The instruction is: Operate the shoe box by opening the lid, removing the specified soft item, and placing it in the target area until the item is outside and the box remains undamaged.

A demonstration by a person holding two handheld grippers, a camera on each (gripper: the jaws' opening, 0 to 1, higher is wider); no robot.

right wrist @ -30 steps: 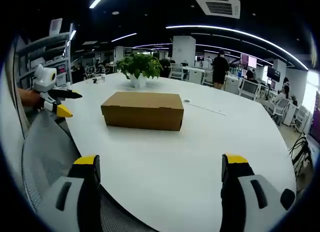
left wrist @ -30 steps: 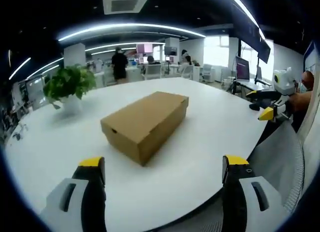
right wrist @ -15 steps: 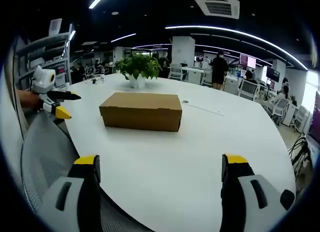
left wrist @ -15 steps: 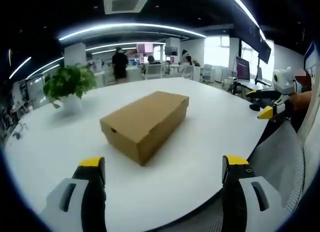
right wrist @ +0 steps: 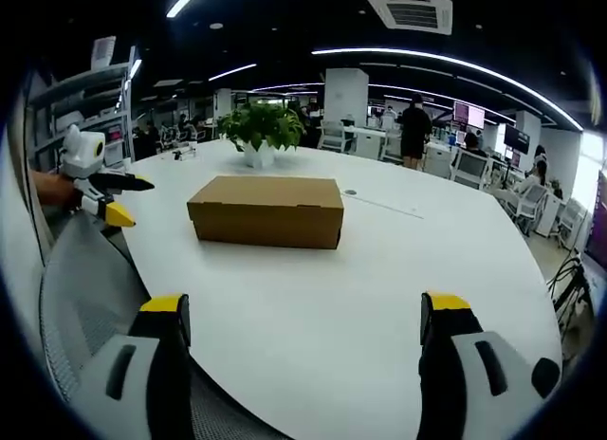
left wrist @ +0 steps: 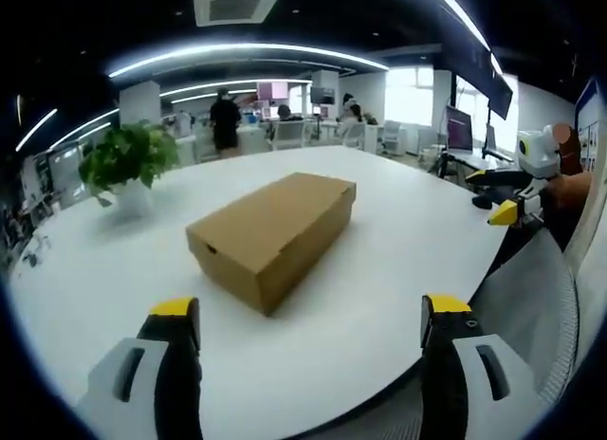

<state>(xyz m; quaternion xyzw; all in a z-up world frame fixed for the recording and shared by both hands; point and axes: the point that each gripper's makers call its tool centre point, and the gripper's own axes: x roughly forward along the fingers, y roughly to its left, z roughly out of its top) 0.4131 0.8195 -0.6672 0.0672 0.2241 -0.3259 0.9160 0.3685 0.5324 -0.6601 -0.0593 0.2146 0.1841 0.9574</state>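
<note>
White round table (right wrist: 379, 298) carries the scene, with an open-plan office behind it: desks, monitors, ceiling light strips, a few people standing far off

Near: left gripper (left wrist: 308, 312) holds its yellow-tipped jaws spread wide with nothing between them; it hangs over the table's near edge, with a grey mesh chair back (left wrist: 531, 298) just beside it. Right gripper (right wrist: 305, 312) likewise: jaws wide apart, empty, low over the table edge. Each gripper also appears in the other's view, off to the side and well apart from the box, again looking parted and empty

Mid: shoe box (right wrist: 267, 210), plain brown cardboard, sits flat near the table's middle, touched by neither gripper. Its lid (left wrist: 275, 208) is fully seated, edges flush, no dents seen. Contents hidden; the soft item cannot be confirmed from outside

Far: potted plant (right wrist: 259, 130) in a white pot stands beyond the box, near it but not touching. A small dark spot (right wrist: 352, 192) lies on the table past the box's right end

Step in hand (judgement): approach; lid-opening not begun. Next move likely calls for bringing both grippers in to the box, one steadying the base while the other catches the lid's front lip and lifts gently, since hard pinching could crease the cardboard. No marked target area is evident; bare tabletop beside the box looks usable
</note>
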